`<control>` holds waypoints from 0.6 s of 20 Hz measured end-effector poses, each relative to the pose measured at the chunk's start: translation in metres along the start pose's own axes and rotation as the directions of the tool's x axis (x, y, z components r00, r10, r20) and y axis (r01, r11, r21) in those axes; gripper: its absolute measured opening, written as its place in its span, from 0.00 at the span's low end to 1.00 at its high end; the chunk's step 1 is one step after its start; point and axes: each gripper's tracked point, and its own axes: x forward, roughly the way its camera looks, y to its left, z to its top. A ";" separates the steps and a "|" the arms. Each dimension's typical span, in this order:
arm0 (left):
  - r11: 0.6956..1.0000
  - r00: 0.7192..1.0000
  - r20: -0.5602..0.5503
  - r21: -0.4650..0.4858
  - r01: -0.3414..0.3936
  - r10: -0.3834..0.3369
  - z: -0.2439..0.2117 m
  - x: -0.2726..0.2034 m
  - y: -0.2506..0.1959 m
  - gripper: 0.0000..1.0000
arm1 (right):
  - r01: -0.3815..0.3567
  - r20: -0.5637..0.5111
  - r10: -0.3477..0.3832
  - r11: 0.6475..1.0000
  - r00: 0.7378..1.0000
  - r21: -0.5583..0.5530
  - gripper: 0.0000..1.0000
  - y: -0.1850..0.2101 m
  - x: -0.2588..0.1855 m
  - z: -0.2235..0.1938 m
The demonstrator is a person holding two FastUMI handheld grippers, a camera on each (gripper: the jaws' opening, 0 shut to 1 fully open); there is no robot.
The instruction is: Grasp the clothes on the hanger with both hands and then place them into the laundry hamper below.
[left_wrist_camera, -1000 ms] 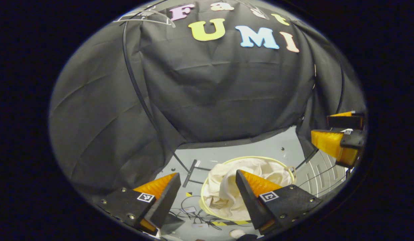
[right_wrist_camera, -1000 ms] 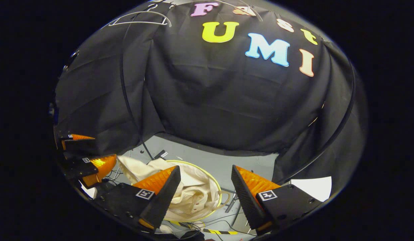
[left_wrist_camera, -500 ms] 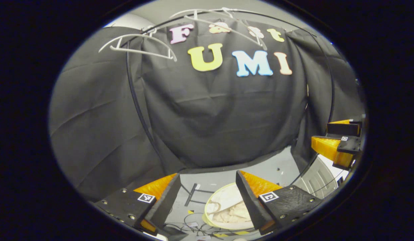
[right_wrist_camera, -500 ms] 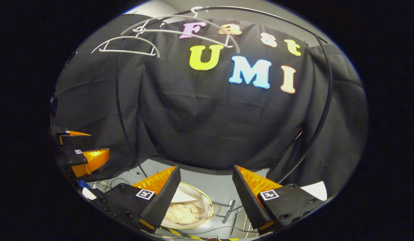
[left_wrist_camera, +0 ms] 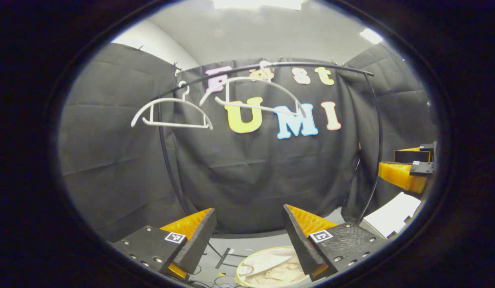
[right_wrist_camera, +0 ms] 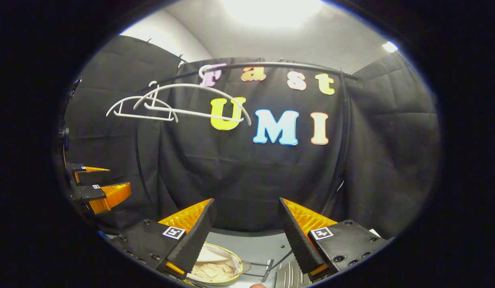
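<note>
Now crumpled clothes (left_wrist_camera: 273, 269) in hamper (left_wrist_camera: 247, 262)

Light is cast from ceiling lamps (right_wrist_camera: 271, 10); glare is blown out there. A smaller lamp (left_wrist_camera: 371, 36) is seen at upper right. The booth cloth (right_wrist_camera: 239, 172) is dim, folds softly shaded. Straight lines such as the rail (left_wrist_camera: 271, 66) are bowed by fisheye distortion. Focus is fairly sharp, edges slightly soft.

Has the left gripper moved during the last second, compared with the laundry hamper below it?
Yes. The left gripper has risen and tilted up: the hamper sank toward the bottom edge of its view, and the hangers came into view.
</note>
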 end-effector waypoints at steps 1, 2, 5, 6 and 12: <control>1.000 1.000 0.020 -0.007 0.001 -0.001 0.013 -0.008 -0.002 0.96 | 0.003 0.017 -0.003 1.000 1.000 0.000 0.97 -0.005 -0.008 0.009; 1.000 0.999 0.038 -0.013 0.002 -0.001 0.024 -0.017 -0.005 0.96 | 0.008 0.038 -0.008 1.000 0.999 0.000 0.97 -0.010 -0.016 0.019; 1.000 0.996 0.086 -0.014 0.010 -0.009 0.051 -0.043 -0.010 0.96 | 0.025 0.085 -0.025 1.000 0.996 -0.003 0.98 -0.026 -0.043 0.040; 1.000 0.995 0.101 -0.011 0.015 -0.014 0.059 -0.051 -0.012 0.96 | 0.036 0.097 -0.035 0.999 0.995 -0.003 0.98 -0.031 -0.051 0.045; 0.999 0.986 0.163 -0.039 0.019 -0.012 0.085 -0.095 -0.015 0.96 | 0.089 0.129 -0.091 0.996 0.988 0.022 0.97 -0.058 -0.094 0.054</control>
